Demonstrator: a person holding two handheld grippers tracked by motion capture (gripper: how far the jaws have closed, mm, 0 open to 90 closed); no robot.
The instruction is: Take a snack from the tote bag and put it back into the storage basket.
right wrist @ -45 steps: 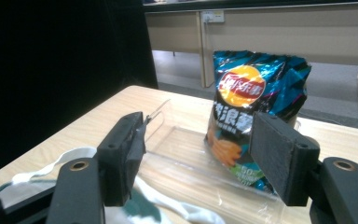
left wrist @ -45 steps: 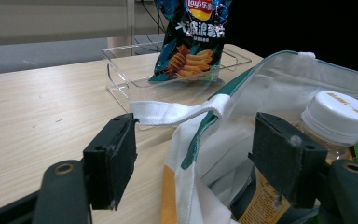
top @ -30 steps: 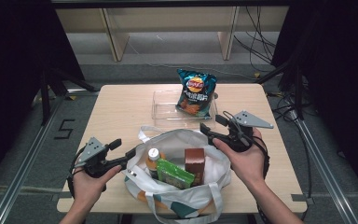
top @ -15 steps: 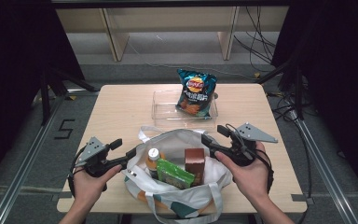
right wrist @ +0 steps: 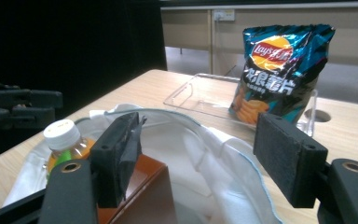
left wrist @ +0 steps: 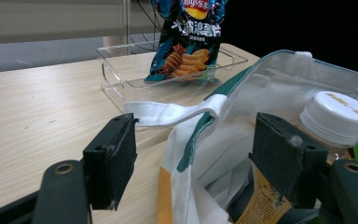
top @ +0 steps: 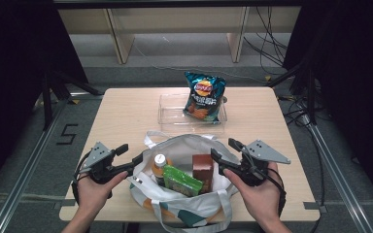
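Inside tote bag (top: 184,148), green packet (top: 182,178) half hidden

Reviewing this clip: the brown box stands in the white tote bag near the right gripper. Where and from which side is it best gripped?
Probably its upper end, from above. The brown box stands upright in the tote bag, top exposed, lower body hidden by the bag wall and the green packet. The right gripper is open beside it and could likely straddle the top.

The chip bag (right wrist: 279,70), beyond the right gripper's fingers (right wrist: 121,149), reads "Lay's". A "5" (top: 66,134) marks the floor.
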